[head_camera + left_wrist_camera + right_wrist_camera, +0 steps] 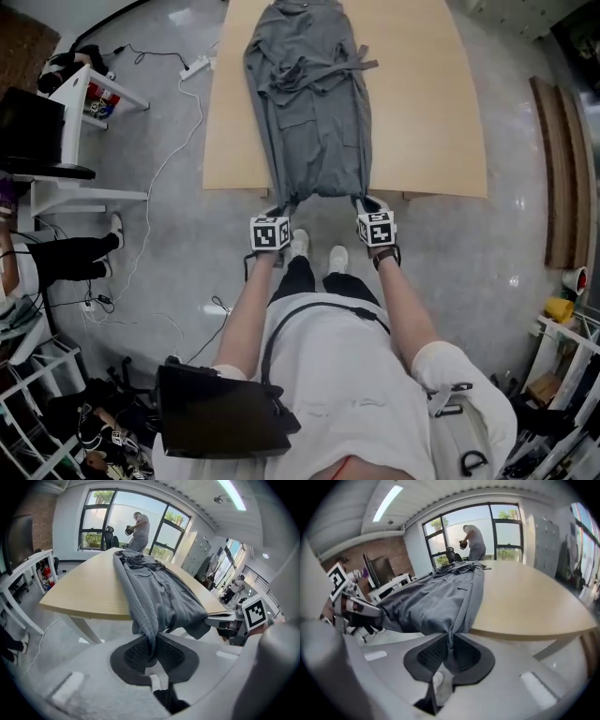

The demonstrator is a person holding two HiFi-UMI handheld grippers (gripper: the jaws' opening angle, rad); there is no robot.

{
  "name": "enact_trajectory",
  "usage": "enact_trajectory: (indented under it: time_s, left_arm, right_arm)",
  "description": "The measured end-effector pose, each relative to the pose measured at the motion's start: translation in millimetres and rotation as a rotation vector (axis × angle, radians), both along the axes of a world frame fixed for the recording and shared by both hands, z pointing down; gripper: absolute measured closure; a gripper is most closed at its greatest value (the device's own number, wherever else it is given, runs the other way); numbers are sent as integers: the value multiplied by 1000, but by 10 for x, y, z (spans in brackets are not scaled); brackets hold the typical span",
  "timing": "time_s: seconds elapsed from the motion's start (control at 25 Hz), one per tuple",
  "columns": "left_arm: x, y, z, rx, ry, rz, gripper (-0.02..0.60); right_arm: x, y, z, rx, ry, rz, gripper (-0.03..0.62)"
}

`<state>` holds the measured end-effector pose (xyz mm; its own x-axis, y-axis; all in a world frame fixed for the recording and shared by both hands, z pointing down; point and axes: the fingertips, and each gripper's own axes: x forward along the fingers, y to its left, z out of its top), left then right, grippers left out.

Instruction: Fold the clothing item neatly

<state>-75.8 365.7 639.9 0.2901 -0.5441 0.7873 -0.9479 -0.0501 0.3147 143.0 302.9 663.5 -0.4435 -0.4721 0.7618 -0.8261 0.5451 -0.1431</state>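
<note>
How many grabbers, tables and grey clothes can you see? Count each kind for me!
grippers: 2, the left gripper and the right gripper, each clamped on a corner of the cloth
grey garment: 1
wooden table: 1
Total: 4

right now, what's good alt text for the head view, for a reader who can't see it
Seen from above, a person's left gripper and right gripper are each shut on a near corner of a grey garment lying lengthwise on a wooden table. Those corners reach just past the table's near edge, above the person's white shoes.
</note>
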Motion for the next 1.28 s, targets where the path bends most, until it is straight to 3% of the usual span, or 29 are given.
enact_trajectory:
  time_s: [0.2, 0.32, 0.44, 0.64, 1.0, 1.28]
  left_arm:
    - [194, 456, -126, -17, 66, 2, 561]
    - [351, 673, -287, 0, 126, -38, 561]
    - [548, 739, -526, 46, 172, -22, 561]
    - [611, 645, -1002, 152, 131, 12, 561]
    - [524, 433, -1740, 298, 160, -49, 561]
    - [858, 523, -2280, 406, 172, -25, 561]
  right_arm:
    - [-160, 653, -137, -81, -143, -95, 549]
    - [-190, 941, -413, -125, -320, -154, 549]
    - [-210, 1052, -698, -149, -460, -221, 549]
    - [-182, 937, -1072, -98, -516, -248, 549]
    - [-183, 706, -1793, 37, -629, -237, 549]
    - [64, 918, -2245, 120, -685, -279, 549]
